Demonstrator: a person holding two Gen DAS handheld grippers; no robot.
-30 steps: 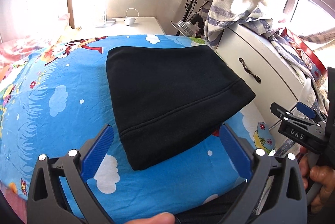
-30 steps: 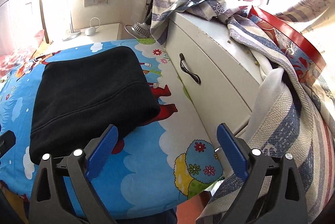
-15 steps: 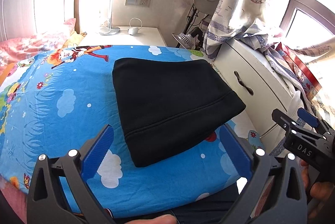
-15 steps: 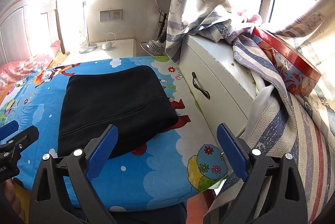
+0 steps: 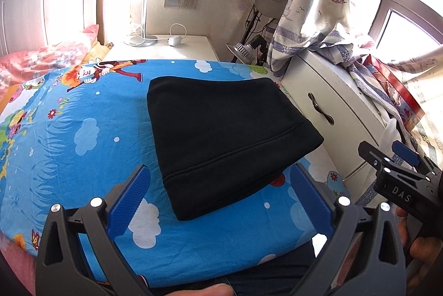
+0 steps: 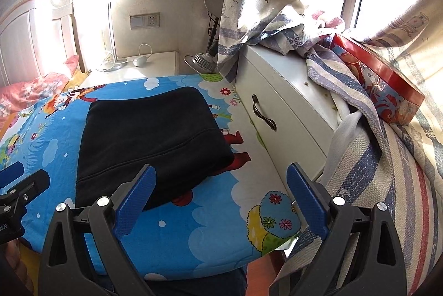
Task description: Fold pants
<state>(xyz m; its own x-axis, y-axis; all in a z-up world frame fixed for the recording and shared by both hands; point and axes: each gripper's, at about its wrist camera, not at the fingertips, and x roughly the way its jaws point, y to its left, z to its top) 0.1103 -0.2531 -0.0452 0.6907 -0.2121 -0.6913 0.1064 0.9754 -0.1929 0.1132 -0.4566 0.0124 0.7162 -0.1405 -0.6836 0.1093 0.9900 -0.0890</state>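
Note:
The black pants (image 5: 221, 135) lie folded into a compact wedge on the blue cartoon bedsheet (image 5: 83, 130); they also show in the right wrist view (image 6: 149, 138). My left gripper (image 5: 221, 201) is open and empty, held above the bed's near edge, clear of the pants. My right gripper (image 6: 221, 199) is open and empty, to the right of the pants near the bed's right corner. The right gripper's body (image 5: 401, 179) shows at the right of the left wrist view.
A white drawer cabinet (image 6: 279, 107) stands close against the bed's right side, with a striped cloth (image 6: 368, 157) and a red tin (image 6: 382, 80) on it. A white nightstand (image 5: 160, 46) with a lamp stands behind the bed. A curtain (image 5: 313, 5) hangs at the window.
Both grippers have pulled back and up from the bed, so the pants look smaller and farther away. The pants have not moved. Both grippers stay open.

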